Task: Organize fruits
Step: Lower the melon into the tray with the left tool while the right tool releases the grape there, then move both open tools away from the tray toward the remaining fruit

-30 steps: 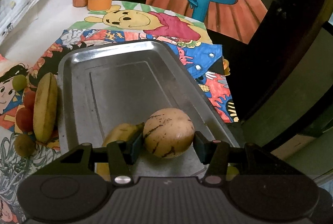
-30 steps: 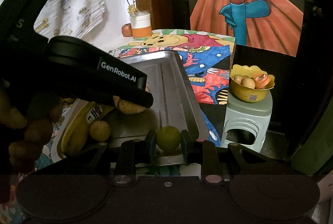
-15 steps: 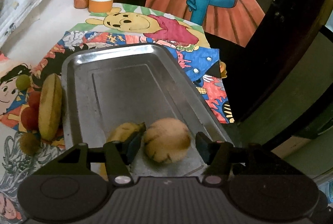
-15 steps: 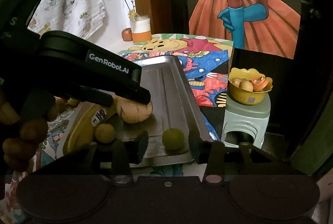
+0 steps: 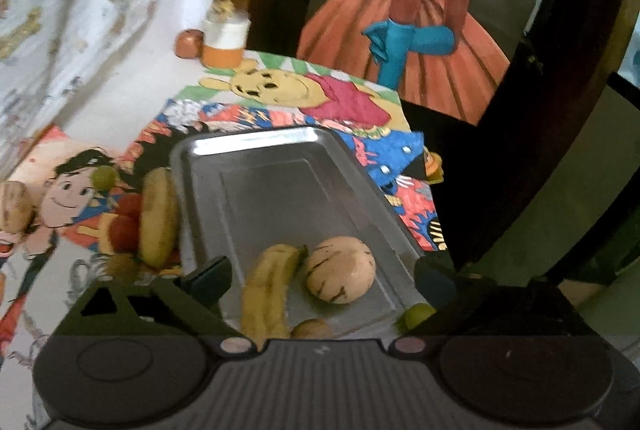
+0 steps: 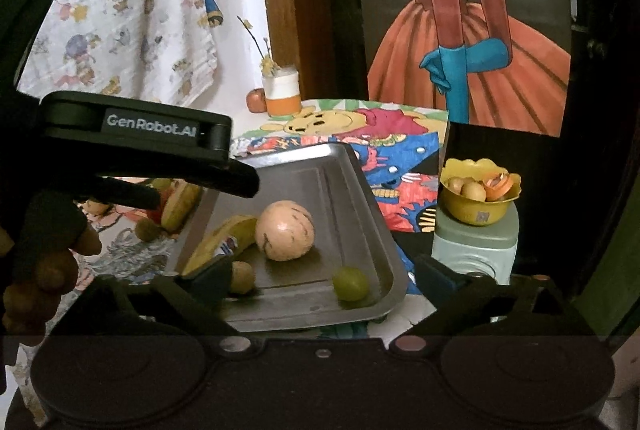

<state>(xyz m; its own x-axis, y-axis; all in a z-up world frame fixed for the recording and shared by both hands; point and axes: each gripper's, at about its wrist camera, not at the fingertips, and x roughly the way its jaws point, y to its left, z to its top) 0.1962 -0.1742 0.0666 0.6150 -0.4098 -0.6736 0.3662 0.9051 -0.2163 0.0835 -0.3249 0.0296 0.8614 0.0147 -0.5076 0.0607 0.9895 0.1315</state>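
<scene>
A steel tray [image 5: 280, 182] lies on the colourful cloth; it also shows in the right wrist view [image 6: 344, 198]. In its near end lie a striped tan melon [image 5: 340, 270] [image 6: 285, 231], a banana [image 5: 266, 290] [image 6: 218, 244], a small brown fruit [image 5: 312, 329] [image 6: 242, 276] and a green grape [image 5: 416, 315] [image 6: 351, 283]. My left gripper [image 5: 320, 276] is open and empty, raised above the melon. My right gripper [image 6: 320, 274] is open and empty, drawn back from the grape. The left gripper's body [image 6: 132, 146] hides the tray's left side in the right wrist view.
Left of the tray lie a second banana [image 5: 158, 218], red fruits [image 5: 124, 230], a green grape [image 5: 103, 177] and a tan fruit [image 5: 14, 206]. A white and orange jar [image 5: 224, 42] stands at the back. A yellow bowl [image 6: 476, 196] sits on a grey stool [image 6: 474, 242] to the right.
Both grippers opened and let go: the left released the melon, the right released the grape. Both fruits now rest in the tray, and both grippers pulled back and up.
</scene>
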